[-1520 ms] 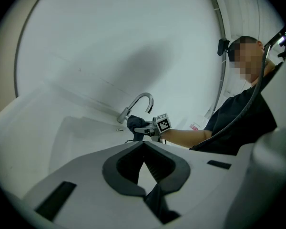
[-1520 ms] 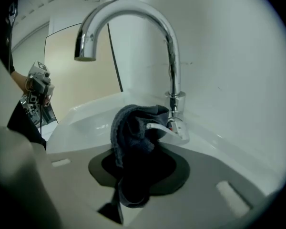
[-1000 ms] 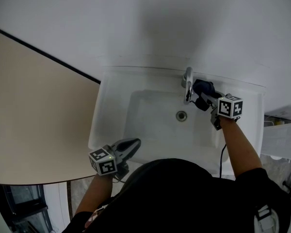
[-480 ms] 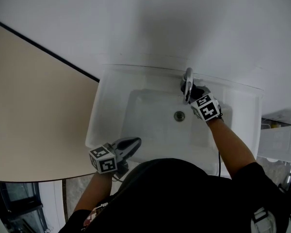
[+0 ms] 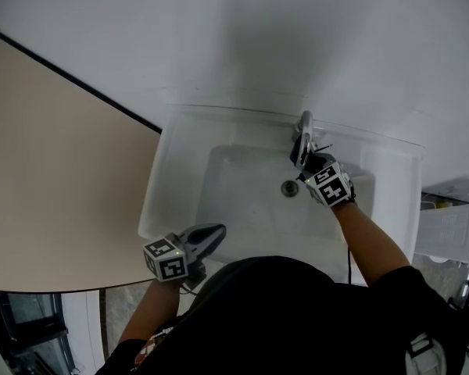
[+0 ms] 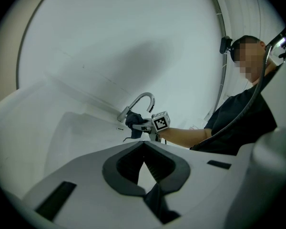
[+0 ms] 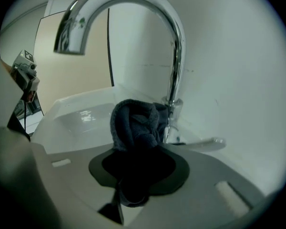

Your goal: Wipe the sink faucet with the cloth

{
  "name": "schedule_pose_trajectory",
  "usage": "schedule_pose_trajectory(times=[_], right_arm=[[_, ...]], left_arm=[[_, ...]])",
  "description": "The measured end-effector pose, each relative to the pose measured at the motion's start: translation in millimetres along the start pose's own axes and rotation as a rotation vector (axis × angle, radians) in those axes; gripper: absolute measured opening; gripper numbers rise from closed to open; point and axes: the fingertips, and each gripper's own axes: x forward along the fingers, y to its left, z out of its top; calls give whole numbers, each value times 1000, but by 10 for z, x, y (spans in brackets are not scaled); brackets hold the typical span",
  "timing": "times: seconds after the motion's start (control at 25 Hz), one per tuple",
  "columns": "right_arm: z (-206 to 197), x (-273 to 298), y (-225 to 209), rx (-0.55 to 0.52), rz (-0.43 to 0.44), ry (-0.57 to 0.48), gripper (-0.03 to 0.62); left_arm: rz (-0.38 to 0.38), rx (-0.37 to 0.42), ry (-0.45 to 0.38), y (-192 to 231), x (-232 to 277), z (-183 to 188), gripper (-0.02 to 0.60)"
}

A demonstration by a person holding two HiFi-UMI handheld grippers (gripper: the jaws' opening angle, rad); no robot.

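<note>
Cloth (image 7: 133,123), clamped by the closing right hand-held gripper (image 5: 309,163), touches the faucet (image 7: 176,56) along the sink rim (image 5: 234,109).

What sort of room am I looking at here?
Probably a washroom or bathroom: a white sink with a drain against a plain white wall, and a curved chrome faucet at its back edge.
</note>
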Motion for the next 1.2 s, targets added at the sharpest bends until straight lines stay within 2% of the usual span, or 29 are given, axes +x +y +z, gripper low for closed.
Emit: schedule_pose_trajectory(times=[0.12, 0.2, 0.36, 0.64, 0.72, 0.8, 0.88, 0.96, 1.04, 1.2], right_arm=[[-422, 96, -79, 79, -15, 79, 95], [-559, 59, -285, 167, -50, 57, 95], [-326, -93, -398, 217, -53, -54, 95], [-456, 361, -320, 307, 14, 41, 97], [-407, 297, -257, 274, 31, 44, 97], [-239, 57, -140, 195, 46, 1, 97], [25, -215, -106, 96, 10, -68, 97], [253, -315, -212, -7, -66, -95, 97], [340, -222, -360, -81, -126, -57, 97], [397, -45, -565, -103, -154, 28, 97]], left_arm=[[4, -1, -1, 8, -16, -2, 0], [5, -3, 1, 20, -18, -4, 0], [9, -7, 6, 52, -13, -19, 0], [0, -2, 18, -6, 62, 16, 0], [3, -1, 18, -4, 46, 24, 0], [5, -2, 12, 3, 20, 30, 0], [6, -2, 7, 30, -3, 43, 0], [7, -3, 6, 71, -5, 51, 0], [6, -9, 7, 87, 9, 46, 0], [-6, -15, 6, 47, 40, 47, 0]])
